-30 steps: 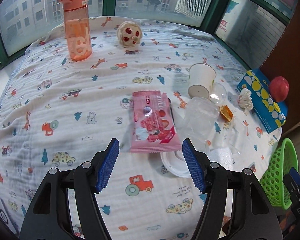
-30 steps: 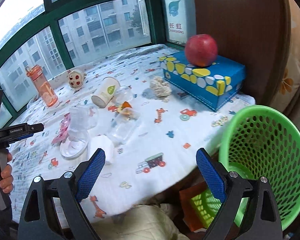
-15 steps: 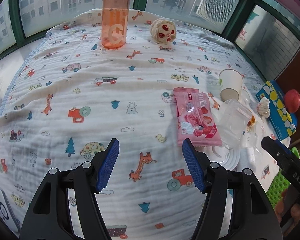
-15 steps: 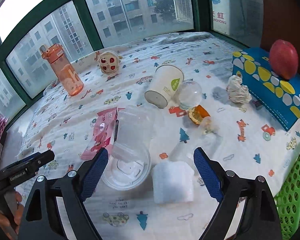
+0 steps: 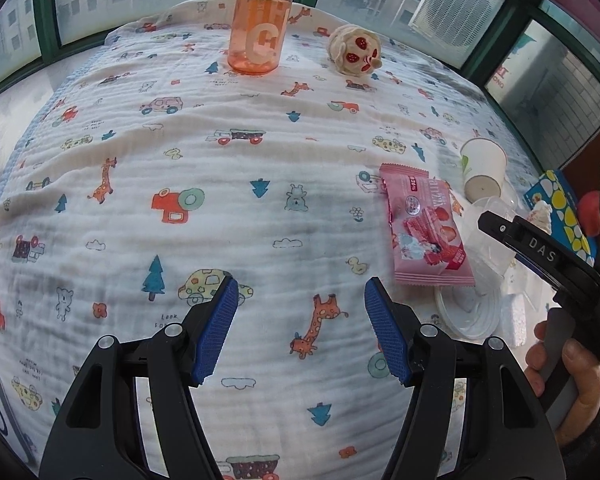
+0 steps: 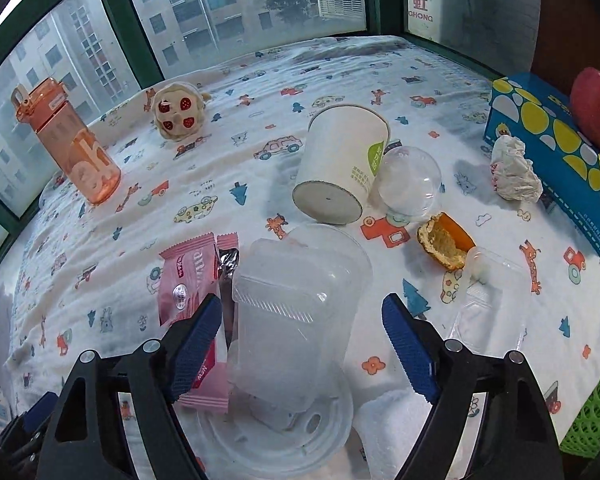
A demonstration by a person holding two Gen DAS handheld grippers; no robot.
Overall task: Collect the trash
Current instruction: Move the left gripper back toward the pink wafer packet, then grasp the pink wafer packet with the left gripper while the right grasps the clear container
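Observation:
Trash lies on a cartoon-print cloth. My right gripper (image 6: 302, 334) is open, its fingers straddling a clear plastic cup (image 6: 296, 320) that lies on its side with its lid (image 6: 276, 436) toward me. A pink snack wrapper (image 6: 188, 288) lies just left of the cup; it also shows in the left wrist view (image 5: 424, 228). Beyond are a tipped white paper cup (image 6: 340, 164), a clear dome lid (image 6: 410, 180), an orange peel (image 6: 444, 244), a clear tray (image 6: 488, 304), a crumpled tissue (image 6: 514, 174) and white foam (image 6: 396, 428). My left gripper (image 5: 298, 330) is open and empty over bare cloth, left of the wrapper.
An orange water bottle (image 5: 260, 20) and a round plush toy (image 5: 354, 50) stand at the far side. A blue tissue box (image 6: 556, 148) carries a red apple (image 6: 596, 108) at the right. A green mesh basket (image 6: 596, 404) sits off the cloth's right edge.
My right gripper has moved forward and left from the basket until its fingers flank the clear cup. My left gripper has moved left, away from the pink wrapper.

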